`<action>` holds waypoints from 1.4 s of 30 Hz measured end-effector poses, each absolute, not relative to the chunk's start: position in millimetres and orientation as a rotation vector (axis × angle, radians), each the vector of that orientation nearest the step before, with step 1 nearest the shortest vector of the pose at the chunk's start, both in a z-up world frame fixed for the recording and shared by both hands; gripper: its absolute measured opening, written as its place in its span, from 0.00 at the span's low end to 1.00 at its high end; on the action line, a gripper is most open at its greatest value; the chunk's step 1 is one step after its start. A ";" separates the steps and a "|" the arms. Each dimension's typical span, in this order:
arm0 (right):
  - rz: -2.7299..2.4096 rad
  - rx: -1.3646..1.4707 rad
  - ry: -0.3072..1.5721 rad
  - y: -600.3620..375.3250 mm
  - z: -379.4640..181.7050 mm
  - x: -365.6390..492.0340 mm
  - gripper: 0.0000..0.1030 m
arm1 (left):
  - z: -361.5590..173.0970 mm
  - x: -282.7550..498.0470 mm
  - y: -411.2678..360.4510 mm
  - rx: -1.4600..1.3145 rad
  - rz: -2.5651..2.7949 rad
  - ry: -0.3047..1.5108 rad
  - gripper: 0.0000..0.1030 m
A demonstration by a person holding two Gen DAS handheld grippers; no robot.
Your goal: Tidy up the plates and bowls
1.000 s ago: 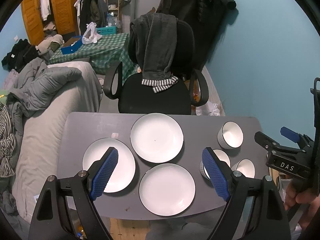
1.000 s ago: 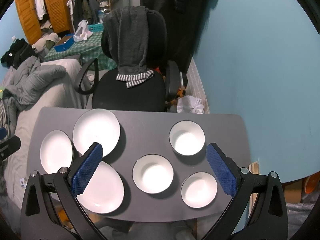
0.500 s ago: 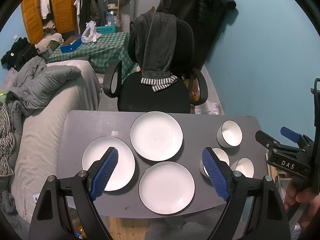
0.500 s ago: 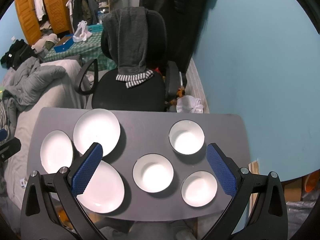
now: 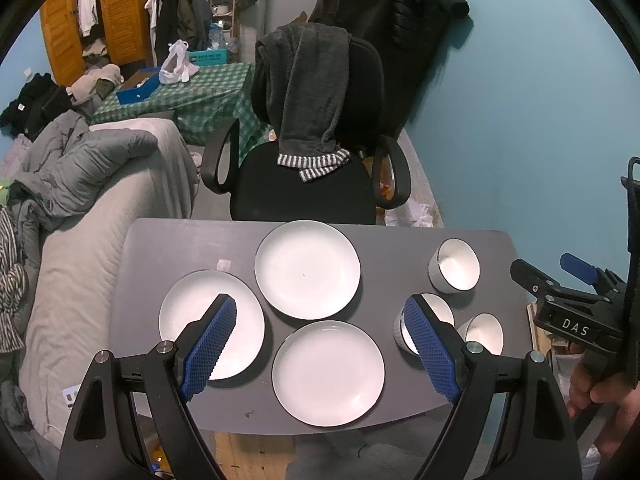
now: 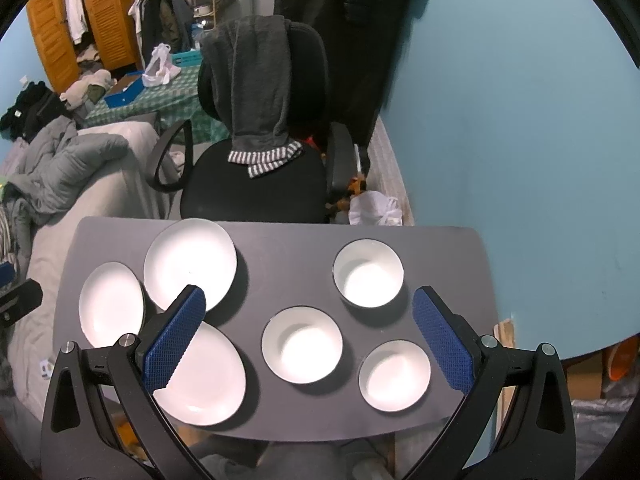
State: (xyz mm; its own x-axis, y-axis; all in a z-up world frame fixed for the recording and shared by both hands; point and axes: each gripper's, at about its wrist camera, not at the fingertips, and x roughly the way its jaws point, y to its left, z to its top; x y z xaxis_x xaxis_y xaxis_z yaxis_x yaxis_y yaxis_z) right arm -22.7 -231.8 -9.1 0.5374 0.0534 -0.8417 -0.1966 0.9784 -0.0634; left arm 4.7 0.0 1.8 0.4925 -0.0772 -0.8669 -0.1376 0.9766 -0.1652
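1. We hold our left gripper point(image 5: 320, 340) above the near edge of the grey table point(image 5: 180, 248), jaws spread wide with nothing between them.
2. Our right gripper point(image 6: 310, 340) hangs over the same table point(image 6: 280, 272), jaws equally released and empty.
3. Three white plates lie flat on the table's left half: the far plate point(image 5: 307, 269), the left plate point(image 5: 192, 312) and the near plate point(image 5: 328, 373). They sit just beside one another, apart in the left view.
4. Three white bowls stand upright on the right half: the far bowl point(image 6: 368, 272), the middle bowl point(image 6: 302, 344) and the near bowl point(image 6: 394, 375), each apart from the others.
5. In the left view the right pad point(image 5: 426, 346) hides part of the middle bowl.
6. In the right view the left pad point(image 6: 174, 336) covers the gap where the plates meet, so there we cannot tell whether they touch.
7. Beyond the table stands a black chair point(image 5: 304, 196) with a grey garment point(image 5: 308, 96) draped over its back.
8. A bed point(image 5: 100, 208) with a rumpled duvet lies to the left.
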 end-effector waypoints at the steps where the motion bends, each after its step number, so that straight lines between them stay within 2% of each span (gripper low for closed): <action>1: 0.148 -0.158 0.995 -232.6 -9.6 -22.0 0.98 | 1.8 4.4 0.2 -0.224 0.037 1.058 0.85; 42: 0.126 -0.183 0.966 -227.3 3.4 -20.8 0.98 | 0.4 -9.5 21.0 -0.223 0.049 1.053 0.85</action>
State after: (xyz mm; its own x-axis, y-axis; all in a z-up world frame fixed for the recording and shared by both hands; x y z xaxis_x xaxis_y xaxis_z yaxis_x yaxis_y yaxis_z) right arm -20.8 -227.3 3.4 0.5633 0.0245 -0.8259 -0.1877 0.9772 -0.0990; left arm -9.5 21.0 0.4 0.4960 -0.0665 -0.8658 -0.1469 0.9763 -0.1592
